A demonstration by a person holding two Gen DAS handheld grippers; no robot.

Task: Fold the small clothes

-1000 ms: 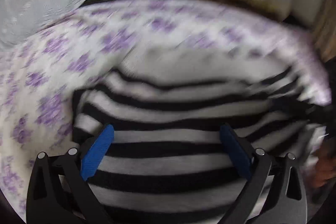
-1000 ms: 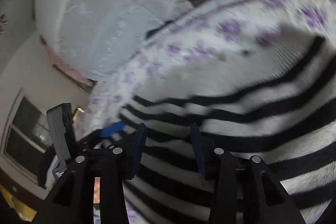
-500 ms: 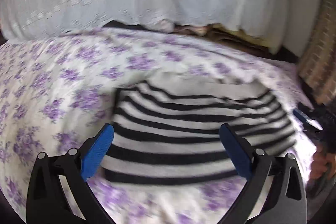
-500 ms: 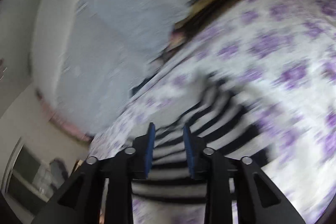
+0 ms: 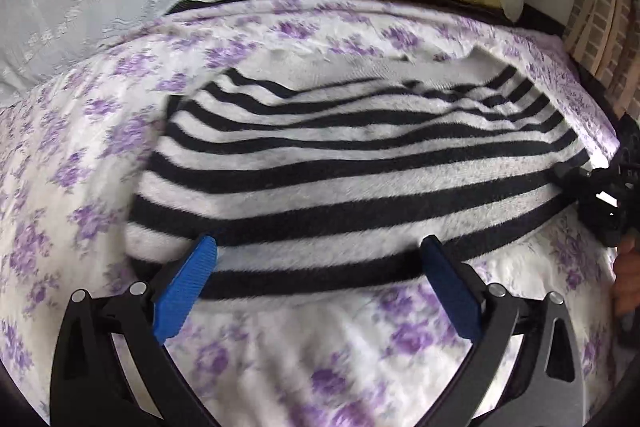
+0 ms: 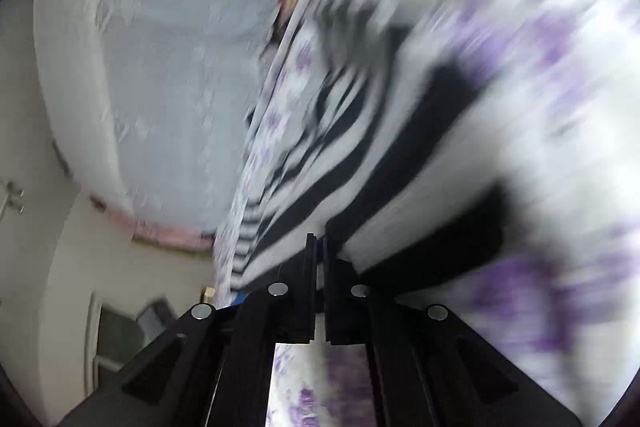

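Your right gripper (image 6: 318, 247) has just clenched at the near edge of the striped garment (image 5: 360, 163) on the bed (image 5: 60, 147); whether cloth is between the jaws, blur hides. Your left gripper (image 5: 318, 263) is spread, empty. Lifting now may drag only one layer and spoil the fold.

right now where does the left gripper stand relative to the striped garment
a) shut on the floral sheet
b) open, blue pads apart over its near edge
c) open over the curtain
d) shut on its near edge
b: the left gripper is open, its blue pads standing wide apart over the near edge of the striped garment, which lies on the floral sheet.
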